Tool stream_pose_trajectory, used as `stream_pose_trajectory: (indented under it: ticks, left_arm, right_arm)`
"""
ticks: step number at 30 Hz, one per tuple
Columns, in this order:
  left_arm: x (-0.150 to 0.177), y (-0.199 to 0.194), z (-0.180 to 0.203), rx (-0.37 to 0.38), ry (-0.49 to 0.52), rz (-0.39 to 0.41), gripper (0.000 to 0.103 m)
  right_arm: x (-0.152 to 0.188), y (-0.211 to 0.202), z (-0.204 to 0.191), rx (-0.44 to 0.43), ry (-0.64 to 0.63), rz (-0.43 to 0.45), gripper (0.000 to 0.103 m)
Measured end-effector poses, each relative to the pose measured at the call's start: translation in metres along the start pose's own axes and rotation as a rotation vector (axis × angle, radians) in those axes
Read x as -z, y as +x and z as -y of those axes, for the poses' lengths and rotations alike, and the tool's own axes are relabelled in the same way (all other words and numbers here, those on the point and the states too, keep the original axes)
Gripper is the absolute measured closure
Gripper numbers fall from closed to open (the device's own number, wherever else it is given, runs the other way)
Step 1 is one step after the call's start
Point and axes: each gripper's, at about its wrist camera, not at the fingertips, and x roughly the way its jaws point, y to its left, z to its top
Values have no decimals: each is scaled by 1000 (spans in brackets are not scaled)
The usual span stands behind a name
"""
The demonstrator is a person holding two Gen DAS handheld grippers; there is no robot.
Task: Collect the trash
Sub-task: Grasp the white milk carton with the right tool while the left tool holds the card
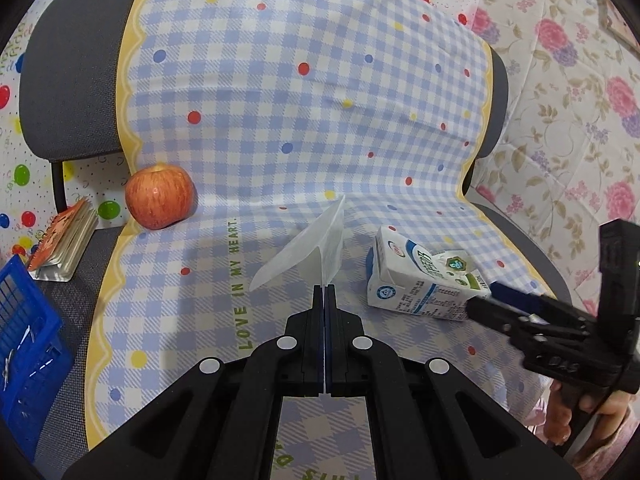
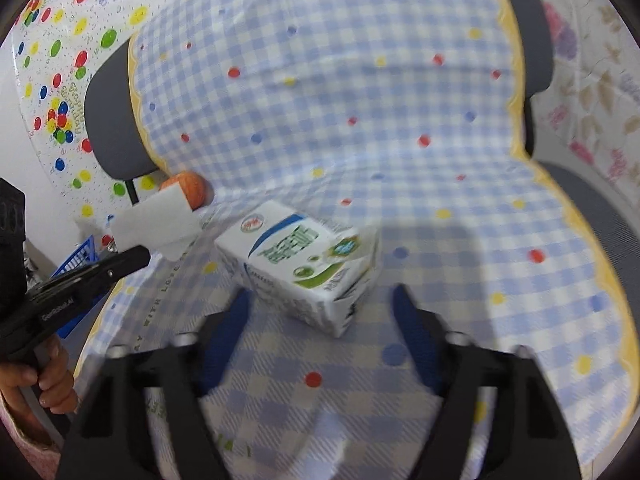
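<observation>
My left gripper [image 1: 324, 289] is shut on a folded white paper tissue [image 1: 310, 246] and holds it above the checked cloth on the chair seat; the tissue also shows in the right wrist view [image 2: 158, 220]. A white, blue and green milk carton [image 1: 420, 276] lies on its side on the cloth to the right. My right gripper [image 2: 320, 300] is open, its blue-padded fingers [image 2: 236, 312] on either side of the carton [image 2: 304, 264], just short of it. In the left wrist view the right gripper [image 1: 486, 302] reaches the carton from the right.
A red apple [image 1: 160, 197] sits at the back left of the seat. A spiral notebook [image 1: 64, 242] and a blue plastic basket [image 1: 24, 344] lie to the left. The chair's backrest [image 1: 312, 80] rises behind, draped in the cloth. Floral sheeting [image 1: 568, 128] hangs on the right.
</observation>
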Motion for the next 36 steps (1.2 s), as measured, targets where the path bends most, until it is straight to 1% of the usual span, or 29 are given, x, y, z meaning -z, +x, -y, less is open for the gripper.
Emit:
stream_pose_trajectory:
  ticks: [1, 2, 4, 5, 6, 7, 9, 10, 11, 12, 14, 15, 17, 18, 26, 30, 31, 32, 34, 36]
  left_arm:
    - [0, 0, -1, -5, 0, 3, 103]
    - [-1, -1, -2, -10, 1, 7, 103]
    - [-2, -2, -4, -13, -3, 12, 103]
    - [-2, -3, -5, -14, -4, 13, 103]
    - [-2, -3, -5, -16, -3, 14, 103]
    - [-2, -4, -6, -18, -3, 15, 103]
    - [-1, -4, -6, -12, -10, 13, 103]
    - [-1, -3, -6, -9, -12, 9, 103]
    - [0, -2, -5, -8, -11, 7, 103]
    - [0, -2, -5, -5, -10, 5, 103]
    - [1, 1, -4, 2, -10, -3, 103]
    - [1, 2, -4, 6, -14, -6, 103]
    - [1, 4, -4, 7, -19, -9, 103]
    - [1, 4, -4, 4, -20, -10, 103]
    - [-8, 19, -15, -18, -37, -24, 103]
    - [-11, 25, -21, -25, -46, -31, 103]
    - [-12, 27, -23, -23, -51, -35, 103]
    - [-12, 29, -23, -21, -54, -38, 103]
    - [-12, 31, -24, -22, -56, -44, 103]
    - [-11, 32, -24, -25, -56, -48, 103]
  right_arm:
    - [1, 2, -3, -9, -11, -6, 59]
    - [2, 3, -9, -37, -38, -15, 64]
    - [5, 2, -20, -105, -84, -31, 69]
    - [7, -1, -25, -129, -103, -29, 69]
    - [8, -6, -30, -128, -123, -15, 69]
    - [7, -9, -32, -109, -130, 0, 69]
    - [5, -13, -31, -51, -131, 23, 54]
    - [3, -14, -28, -24, -133, 38, 42]
    - [2, -14, -26, -15, -133, 44, 35]
    - [0, -12, -23, -6, -130, 48, 33]
    - [-4, -7, -19, -14, -131, 54, 26]
    - [-5, -4, -16, -17, -135, 56, 25]
    - [-8, 4, -11, -37, -142, 59, 18]
    - [-11, 9, -9, -48, -147, 52, 17]
    - [-29, 38, -9, -74, -186, 7, 15]
    - [-30, 41, -10, -90, -199, -1, 15]
    - [-28, 39, -11, -94, -205, 4, 17]
    - [-25, 36, -13, -98, -213, 9, 22]
    - [-23, 32, -15, -103, -220, 9, 29]
    - [-19, 27, -19, -100, -231, 12, 30]
